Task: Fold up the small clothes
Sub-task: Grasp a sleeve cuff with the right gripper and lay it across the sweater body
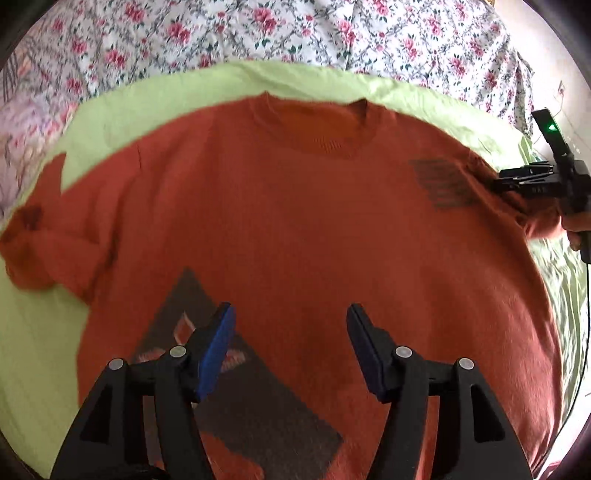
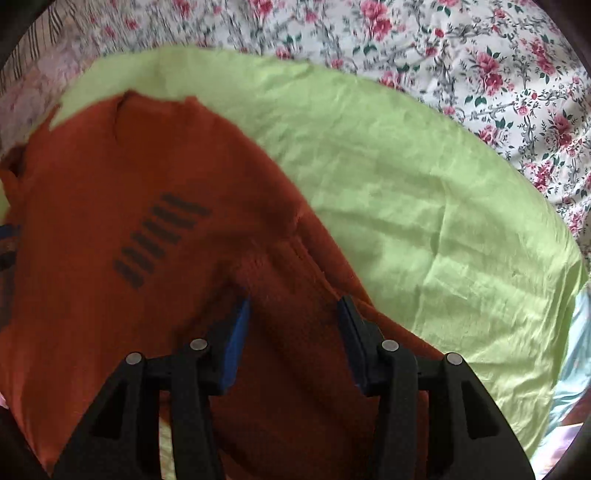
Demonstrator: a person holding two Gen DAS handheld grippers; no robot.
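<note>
- The orange shirt (image 1: 295,229) lies front up and mostly spread out on a light green sheet (image 1: 122,99), which covers a bed with a floral bedspread (image 1: 258,26); its collar (image 1: 314,122) points away from the person.
- No body fold shows yet, so I judge the task to be at its start: both sides, the sleeves and the bottom-to-top fold are all left to do.
- The sleeve on the left (image 1: 33,240) is bunched and partly turned over itself, not laid flat.
- The left tool (image 1: 290,314) hovers over the lower chest with its jaws spread wide and nothing between them, above a dark diamond print (image 1: 229,387).
- The right tool (image 2: 293,306) is at the shirt's right sleeve (image 2: 291,332); ribbed cloth rises in a ridge between its blue pads (image 2: 236,332), but a gap shows on each side, so I cannot tell whether it is clenched on the fabric.
- In the left wrist view the right tool (image 1: 498,181) sits at the shirt's right shoulder edge, beside a striped chest mark (image 1: 439,184).
- Open room: bare green sheet spreads wide to the right of the shirt, with a narrower strip beyond the collar and on the left.
- The shirt's lower hem is hidden by the tools, so the room on the near side cannot be judged.
</note>
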